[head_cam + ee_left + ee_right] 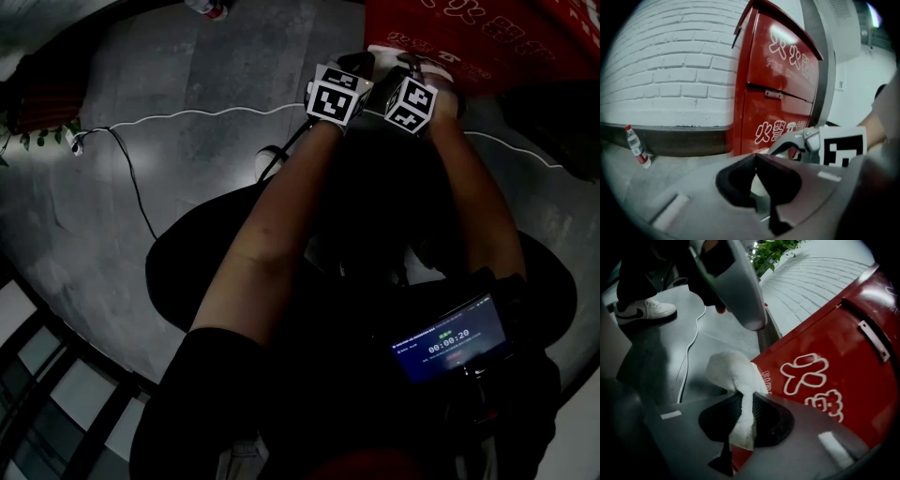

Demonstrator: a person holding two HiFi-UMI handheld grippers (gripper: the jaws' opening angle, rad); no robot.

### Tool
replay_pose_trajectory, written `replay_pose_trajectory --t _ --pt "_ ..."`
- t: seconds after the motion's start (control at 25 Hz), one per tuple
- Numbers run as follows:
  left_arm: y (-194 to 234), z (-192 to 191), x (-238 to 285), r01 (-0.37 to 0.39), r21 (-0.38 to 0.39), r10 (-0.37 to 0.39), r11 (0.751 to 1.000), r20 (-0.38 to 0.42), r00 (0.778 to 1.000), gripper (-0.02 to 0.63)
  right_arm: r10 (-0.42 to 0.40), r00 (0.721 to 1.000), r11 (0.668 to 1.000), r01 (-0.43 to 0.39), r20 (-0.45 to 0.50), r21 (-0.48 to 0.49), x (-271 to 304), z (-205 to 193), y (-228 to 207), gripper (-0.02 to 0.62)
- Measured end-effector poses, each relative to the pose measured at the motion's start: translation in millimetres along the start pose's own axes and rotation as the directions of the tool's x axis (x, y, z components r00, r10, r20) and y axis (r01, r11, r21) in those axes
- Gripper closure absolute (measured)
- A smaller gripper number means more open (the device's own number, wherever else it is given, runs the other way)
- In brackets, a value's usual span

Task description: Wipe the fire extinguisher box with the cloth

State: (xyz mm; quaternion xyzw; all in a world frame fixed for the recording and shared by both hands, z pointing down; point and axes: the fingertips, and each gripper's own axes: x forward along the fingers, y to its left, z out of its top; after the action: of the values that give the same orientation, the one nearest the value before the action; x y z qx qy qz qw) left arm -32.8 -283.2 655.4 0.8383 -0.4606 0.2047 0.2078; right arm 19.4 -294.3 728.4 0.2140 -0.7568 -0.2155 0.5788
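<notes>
Head view puts the red fire extinguisher box point(450, 33) at the top, just ahead of both grippers. It stands upright against a white brick wall point(670, 70), its long axis vertical and its lettered front facing the person. The left gripper point(755, 158) has its fingers closed at the tips, with nothing clearly held. The right gripper point(745, 404) pinches the white cloth point(733, 373) in its fingers. The bunched end sits near the box front, though contact cannot be confirmed. A good wipe likely means pressing that end flat and stroking vertically in overlapping passes.
</notes>
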Motion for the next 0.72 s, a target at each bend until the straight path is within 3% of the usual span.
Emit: replay_pose_trajectory --t 0.28,0.44,0.72 --pt "6 62 -63 -0.045 0.064 0.037 0.997 0.112 0.993 0.604 -0.006 0.992 0.983 -0.017 0.127 0.183 -88 27 -41 0.525" --pt "-5 107 -111 -0.097 0.098 0.076 0.99 0.198 0.977 0.604 -0.088 0.978 0.969 0.041 0.189 0.242 -160 36 -69 0.525" --pt "-59 213 -192 -0.083 0.144 0.023 0.986 0.38 0.925 0.604 -0.296 0.9 0.892 0.141 0.32 0.429 -307 72 -139 0.525"
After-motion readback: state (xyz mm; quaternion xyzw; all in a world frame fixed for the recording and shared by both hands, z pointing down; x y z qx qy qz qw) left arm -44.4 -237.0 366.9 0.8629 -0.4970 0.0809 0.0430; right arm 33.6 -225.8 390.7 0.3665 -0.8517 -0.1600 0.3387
